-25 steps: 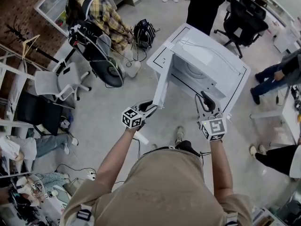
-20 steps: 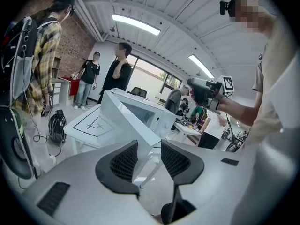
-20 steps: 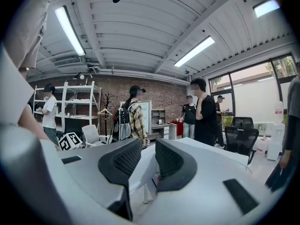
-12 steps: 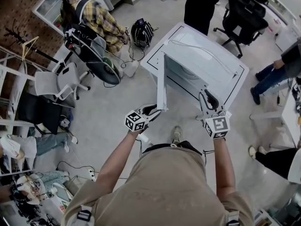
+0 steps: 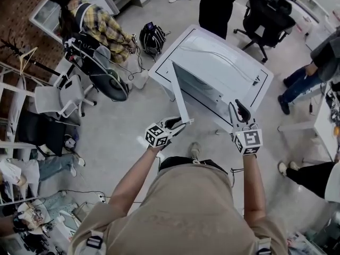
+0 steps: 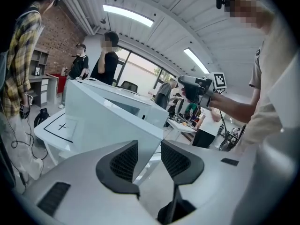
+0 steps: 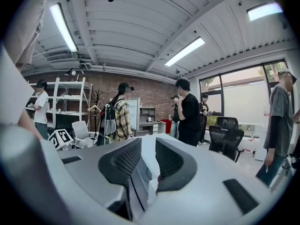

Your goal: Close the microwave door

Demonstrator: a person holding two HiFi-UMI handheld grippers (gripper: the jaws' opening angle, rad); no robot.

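A white microwave (image 5: 226, 62) stands on a white table (image 5: 163, 60). Its door (image 5: 179, 92) hangs partly open and swings out toward me. My left gripper (image 5: 180, 122) is shut on the door's free edge. In the left gripper view the door's (image 6: 108, 121) lower corner sits between the pads of that gripper (image 6: 150, 157). My right gripper (image 5: 237, 109) hovers at the microwave's front right corner. Its jaws (image 7: 147, 159) stand parted with nothing held, and the microwave's body (image 7: 161, 138) shows just beyond them.
A person in black (image 5: 218, 4) stands behind the table, beside a black office chair (image 5: 265, 12). A person in a plaid shirt (image 5: 98, 23), a backpack (image 5: 150, 36) and a white chair (image 5: 66, 97) are to the left. Another person (image 5: 313, 68) stands at the right.
The door has swung closer to the microwave's front with my left gripper on its edge. Both grippers have moved forward toward the microwave.
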